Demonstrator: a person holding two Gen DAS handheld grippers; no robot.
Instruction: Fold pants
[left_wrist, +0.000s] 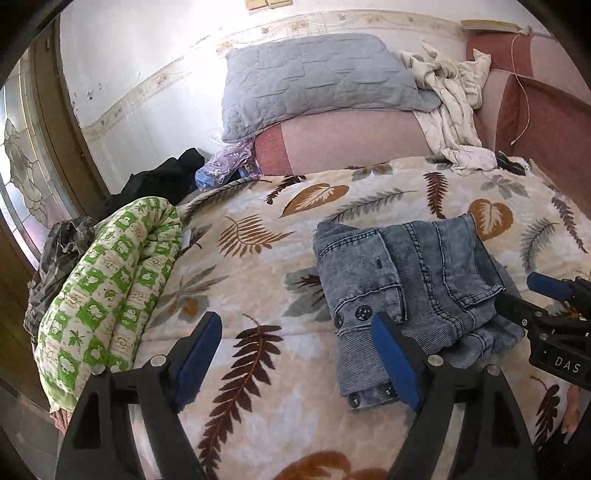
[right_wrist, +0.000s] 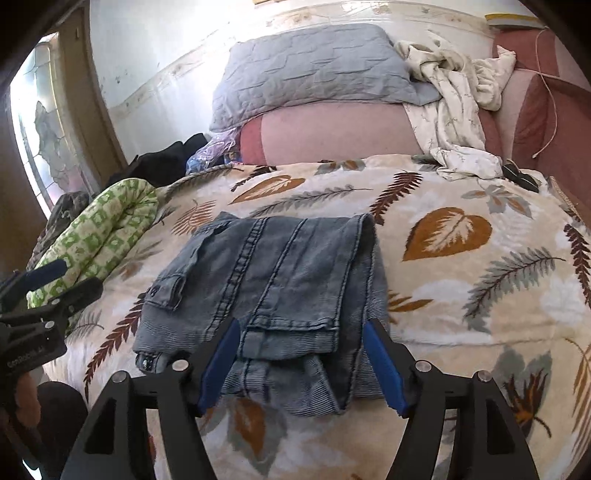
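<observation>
Now folded pants (right_wrist: 273, 295) on leaf-print blanket (right_wrist: 461, 295), both hand-held grippers spread, empty.

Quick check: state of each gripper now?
Left gripper: open, holding nothing.
Right gripper: open above the folded jeans, not gripping them.

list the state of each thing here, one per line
jeans: folded into a compact stack, lying flat on the blanket, not gripped
left tongs: open, nothing between the pads
right tongs: open, astride the near edge of the jeans, pads not pressing
leaf blanket: spread over the bed
green quilt: rolled up at the bed's edge
grey pillow: propped on the pink bolster
white cloth: crumpled
</observation>
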